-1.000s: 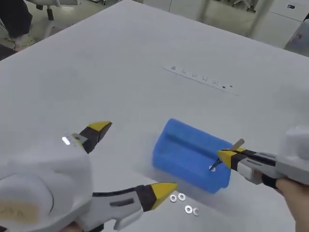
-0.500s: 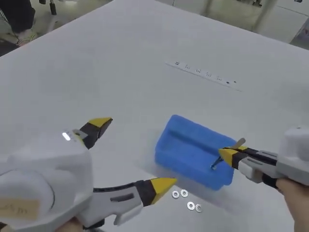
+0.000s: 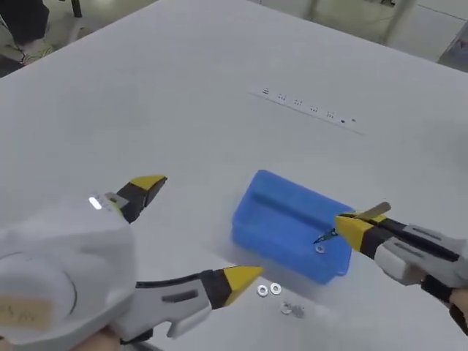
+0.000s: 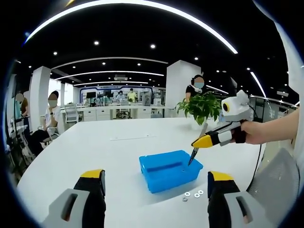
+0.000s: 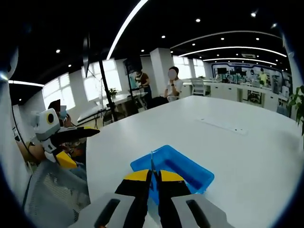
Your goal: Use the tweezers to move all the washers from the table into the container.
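- The bench (image 3: 183, 95) is open on the far and left sides of the container (image 3: 281, 219). A socket strip (image 3: 311, 111) lies well beyond it, apparently flush with the surface.
- The container's open top is partly taken up by the tweezers (image 3: 325, 235), clamped in the right gripper (image 3: 356, 228) and reaching in over the right wall.
- The washers (image 3: 269, 289) lie just beside the container's near wall. The lower jaw of the wide-spread left gripper (image 3: 197, 229) stands close on their left.
- The near side of the washers is unobstructed.
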Tool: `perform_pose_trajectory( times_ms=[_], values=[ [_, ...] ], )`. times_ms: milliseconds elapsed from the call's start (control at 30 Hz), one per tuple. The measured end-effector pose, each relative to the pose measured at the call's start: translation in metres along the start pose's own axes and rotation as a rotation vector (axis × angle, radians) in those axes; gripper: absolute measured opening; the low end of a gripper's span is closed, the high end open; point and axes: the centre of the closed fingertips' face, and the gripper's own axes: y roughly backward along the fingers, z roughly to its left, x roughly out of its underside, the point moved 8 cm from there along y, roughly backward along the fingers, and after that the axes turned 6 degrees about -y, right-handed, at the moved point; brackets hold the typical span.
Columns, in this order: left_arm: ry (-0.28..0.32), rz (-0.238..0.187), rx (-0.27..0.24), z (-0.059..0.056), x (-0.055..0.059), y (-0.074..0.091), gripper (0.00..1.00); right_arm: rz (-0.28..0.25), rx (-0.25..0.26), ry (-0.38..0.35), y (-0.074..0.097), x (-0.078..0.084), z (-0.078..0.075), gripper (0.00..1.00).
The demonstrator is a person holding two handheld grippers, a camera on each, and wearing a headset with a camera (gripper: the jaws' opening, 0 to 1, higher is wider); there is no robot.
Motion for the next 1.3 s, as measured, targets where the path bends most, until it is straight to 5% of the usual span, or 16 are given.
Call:
perform_pose_trajectory(
  times_ms=[200, 400, 1067, 1300],
  values=[
    [-0.008, 0.008, 0.008, -0.001, 0.001, 0.000, 0.90, 0.043, -0.039, -0.043, 0.006, 0.027, 0.017, 0.02],
    [-0.009, 0.011, 0.010, -0.001, 0.001, -0.001, 0.90, 0.115, -0.029, -0.063, 0.001, 0.054, 0.012, 0.02],
    [-0.013, 0.025, 0.008, 0.000, 0.003, -0.001, 0.89, 0.209, -0.038, 0.029, -0.008, 0.066, 0.012, 0.03],
    [-0.015, 0.023, 0.010, -0.001, 0.003, -0.001, 0.89, 0.231, -0.051, 0.141, -0.009, 0.067, 0.020, 0.02]
  ],
)
